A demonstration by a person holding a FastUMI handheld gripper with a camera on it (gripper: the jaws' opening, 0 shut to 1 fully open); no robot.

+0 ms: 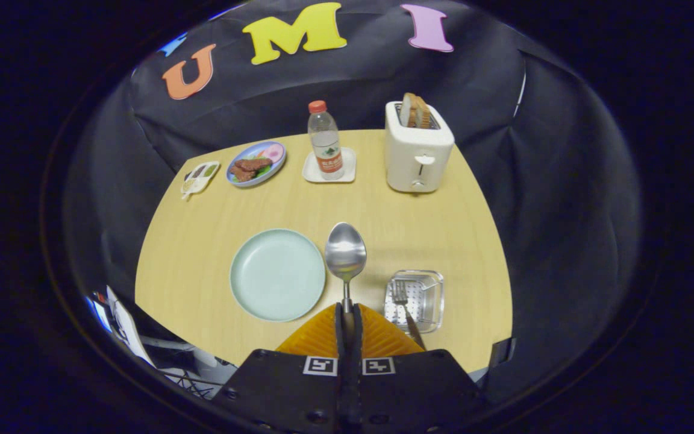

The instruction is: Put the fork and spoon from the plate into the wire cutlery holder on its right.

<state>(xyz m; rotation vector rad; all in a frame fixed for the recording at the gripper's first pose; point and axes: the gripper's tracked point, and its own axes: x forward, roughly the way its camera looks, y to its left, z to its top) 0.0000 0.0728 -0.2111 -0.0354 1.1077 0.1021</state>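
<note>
My gripper is shut on the handle of a metal spoon, held above the table with its bowl pointing ahead between the plate and the holder. The pale green plate lies bare, just left of the fingers. The wire cutlery holder sits to the right of the fingers. The fork lies in it, tines pointing away and handle sticking out over the near rim.
At the back of the wooden table stand a white toaster with bread in it, a water bottle on a coaster, a blue plate of food and a small dish. The table's near edge runs just below the holder.
</note>
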